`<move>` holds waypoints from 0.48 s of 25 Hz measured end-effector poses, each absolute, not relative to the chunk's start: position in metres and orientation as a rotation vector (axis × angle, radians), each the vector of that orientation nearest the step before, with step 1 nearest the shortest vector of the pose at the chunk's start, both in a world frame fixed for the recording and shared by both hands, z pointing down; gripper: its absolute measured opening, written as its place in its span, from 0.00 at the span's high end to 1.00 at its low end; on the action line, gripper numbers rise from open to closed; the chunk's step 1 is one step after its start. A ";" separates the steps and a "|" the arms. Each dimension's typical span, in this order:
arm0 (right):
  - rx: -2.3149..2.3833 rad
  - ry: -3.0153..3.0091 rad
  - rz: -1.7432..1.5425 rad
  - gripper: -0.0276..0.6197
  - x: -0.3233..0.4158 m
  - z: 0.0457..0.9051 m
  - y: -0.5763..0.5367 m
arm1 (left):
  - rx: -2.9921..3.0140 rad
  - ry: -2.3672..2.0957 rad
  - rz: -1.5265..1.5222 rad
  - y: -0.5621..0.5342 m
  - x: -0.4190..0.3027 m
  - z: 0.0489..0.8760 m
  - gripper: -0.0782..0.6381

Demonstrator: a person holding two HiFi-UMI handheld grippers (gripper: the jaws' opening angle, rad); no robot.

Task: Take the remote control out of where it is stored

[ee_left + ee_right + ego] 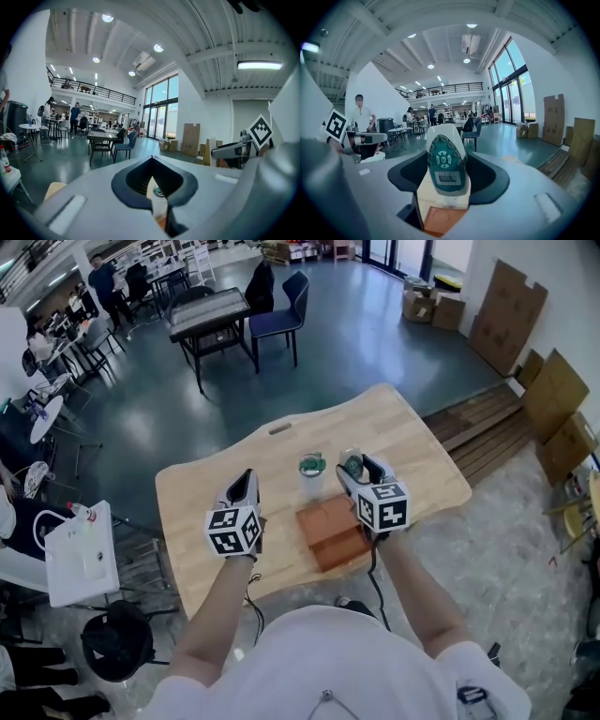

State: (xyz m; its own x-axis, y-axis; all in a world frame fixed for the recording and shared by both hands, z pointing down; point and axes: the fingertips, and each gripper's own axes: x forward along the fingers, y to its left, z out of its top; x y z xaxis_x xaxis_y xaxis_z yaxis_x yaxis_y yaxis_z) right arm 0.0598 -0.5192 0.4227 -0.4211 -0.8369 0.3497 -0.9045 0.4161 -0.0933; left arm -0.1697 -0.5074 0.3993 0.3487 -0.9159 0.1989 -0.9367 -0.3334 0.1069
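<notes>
The remote control is white with a teal button face. It stands upright between the jaws of my right gripper, which is shut on it. In the head view the remote control sticks out of the right gripper, just beyond the far edge of a flat orange-brown box on the wooden table. My left gripper hovers left of the box with its jaws together and nothing in them. Past the left gripper's tips I see a clear cup.
The clear cup with a green print stands on the table between the two grippers, close to the remote. The table's right edge is near. A white cart stands on the floor at the left; a dark table with chairs is far behind.
</notes>
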 end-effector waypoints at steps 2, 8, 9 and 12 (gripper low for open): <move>1.520 -2.425 0.390 0.50 0.059 0.423 -0.518 | 2.405 -1.681 0.152 -0.506 -0.170 0.400 0.89; 1.513 -2.423 0.381 0.50 0.059 0.422 -0.515 | 2.402 -1.688 0.150 -0.501 -0.169 0.398 0.89; 1.512 -2.422 0.380 0.50 0.059 0.422 -0.514 | 2.401 -1.690 0.148 -0.501 -0.170 0.397 0.89; 1.511 -2.419 0.379 0.50 0.061 0.422 -0.513 | 2.400 -1.693 0.146 -0.500 -0.168 0.395 0.89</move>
State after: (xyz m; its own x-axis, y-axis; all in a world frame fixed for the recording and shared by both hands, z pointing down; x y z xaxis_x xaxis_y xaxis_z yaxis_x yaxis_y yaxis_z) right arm 0.0610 -0.5134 0.4221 -0.4232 -0.8333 0.3556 -0.9022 0.4237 -0.0807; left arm -0.1685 -0.4996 0.3953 0.3392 -0.9202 0.1952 -0.9401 -0.3240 0.1060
